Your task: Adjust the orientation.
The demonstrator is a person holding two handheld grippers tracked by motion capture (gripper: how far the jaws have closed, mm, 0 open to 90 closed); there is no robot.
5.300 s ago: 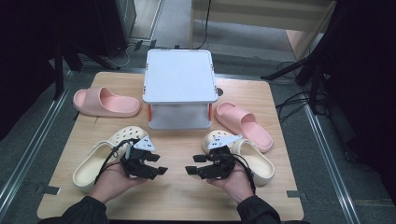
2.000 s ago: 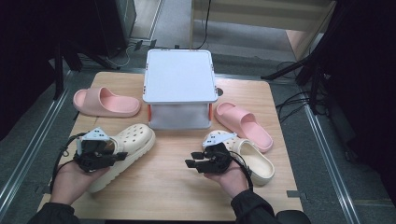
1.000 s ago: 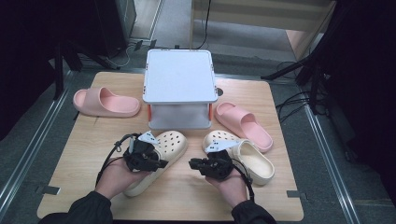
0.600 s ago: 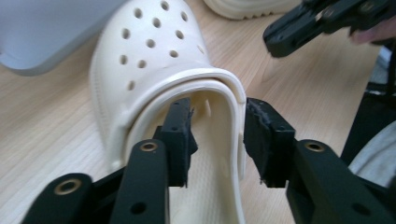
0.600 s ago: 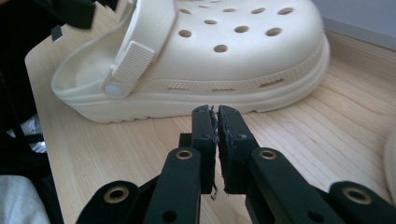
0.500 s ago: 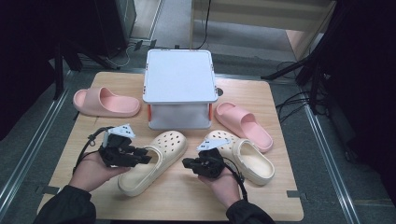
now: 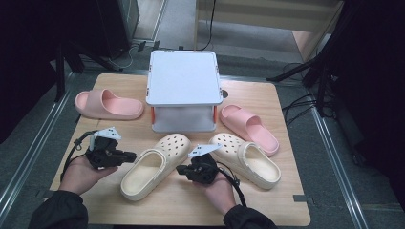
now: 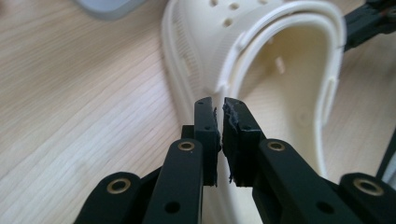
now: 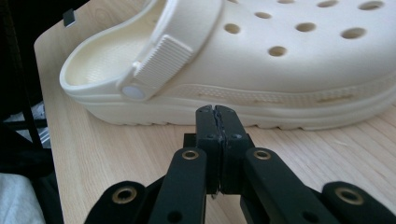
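Two cream clogs lie side by side at the table's front. My left gripper (image 7: 135, 155) sits just left of the left clog (image 7: 152, 165), apart from it; in the left gripper view the gripper (image 8: 219, 105) has its jaws just closing to a sliver of a gap with nothing between them, and the clog's (image 8: 196, 46) side is right ahead. My right gripper (image 7: 180, 170) lies between the left clog and the right clog (image 7: 244, 158) and points at the left one. In the right gripper view the gripper (image 9: 215, 112) is shut and empty, close to that clog's (image 9: 289, 51) sole.
A white lidded box (image 7: 183, 89) stands mid-table behind the clogs. One pink slide (image 7: 108, 104) lies at the back left, another (image 7: 249, 128) to the right of the box. The wooden table's front edge (image 7: 181, 220) runs under the person's forearms.
My left gripper has drawn back leftward off the left clog and its jaws have closed. The right gripper has slid left toward that clog. Both clogs lie still.
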